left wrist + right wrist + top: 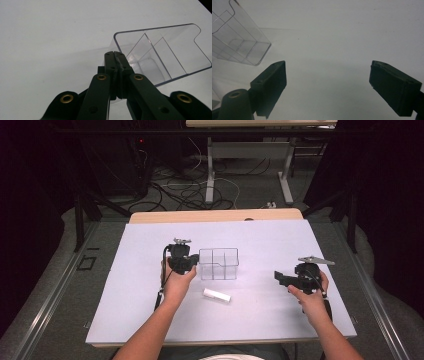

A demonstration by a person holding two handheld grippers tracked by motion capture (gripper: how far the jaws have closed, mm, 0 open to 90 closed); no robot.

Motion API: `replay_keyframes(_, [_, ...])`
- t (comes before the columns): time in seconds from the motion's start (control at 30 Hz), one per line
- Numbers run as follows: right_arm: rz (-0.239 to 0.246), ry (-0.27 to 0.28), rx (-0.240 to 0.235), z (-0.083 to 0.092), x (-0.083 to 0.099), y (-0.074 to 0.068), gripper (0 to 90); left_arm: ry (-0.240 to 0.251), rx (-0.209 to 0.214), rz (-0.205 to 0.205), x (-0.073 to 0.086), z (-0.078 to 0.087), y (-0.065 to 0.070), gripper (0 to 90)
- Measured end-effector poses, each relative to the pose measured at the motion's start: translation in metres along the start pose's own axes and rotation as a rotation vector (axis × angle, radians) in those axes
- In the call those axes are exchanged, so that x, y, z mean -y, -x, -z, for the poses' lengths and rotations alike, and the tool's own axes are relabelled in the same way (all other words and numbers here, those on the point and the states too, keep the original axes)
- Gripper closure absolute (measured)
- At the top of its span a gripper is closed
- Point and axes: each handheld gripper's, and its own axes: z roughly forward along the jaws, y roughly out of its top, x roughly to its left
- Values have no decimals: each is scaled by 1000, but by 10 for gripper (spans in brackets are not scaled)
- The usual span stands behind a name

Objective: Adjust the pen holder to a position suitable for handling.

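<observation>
Left gripper point(192, 263): jaws pinched together on the left wall of the clear organiser point(219, 264), seemingly to steady or shift it by its edge
Clear organiser: upright at the middle of the white table point(260, 245), open top up, dividers making several compartments, all bare
Right gripper point(278, 277): jaws spread wide with nothing between them, hovering to the right of the organiser and well apart from it, likely kept free for a pickup
White tube point(217, 295): lying flat just near of the organiser, between the two hands, untouched
Likely next: right gripper fetches the tube while the left braces the organiser
</observation>
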Motion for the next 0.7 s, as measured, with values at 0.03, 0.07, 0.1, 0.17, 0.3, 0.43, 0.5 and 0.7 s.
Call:
replay_keyframes(0.03, [4, 1, 0, 0, 0, 0, 139, -4, 4, -2, 0, 0, -1, 900])
replay_keyframes(0.07, [0, -1, 0, 0, 0, 0, 140, -6, 3, -5, 0, 1, -2, 900])
replay_keyframes(0.1, [4, 1, 0, 0, 0, 0, 141, -1, 0, -8, 0, 2, -3, 900])
replay_keyframes(0.17, [6, 3, -1, 0, 0, 0, 142, -3, -3, -10, 0, 4, -6, 900])
replay_keyframes(0.3, [2, 6, 4, 1, 0, 0, 142, -5, 4, -4, 1, 10, -16, 897])
replay_keyframes(0.43, [6, 9, 9, 1, 0, 1, 143, 3, 4, -1, 4, 15, -28, 877])
replay_keyframes(0.5, [10, 10, 11, 1, 0, 1, 143, 9, 4, 10, 6, 18, -35, 864])
replay_keyframes(0.7, [8, 11, 15, 1, 0, 1, 144, 25, 35, 15, 14, 26, -56, 796])
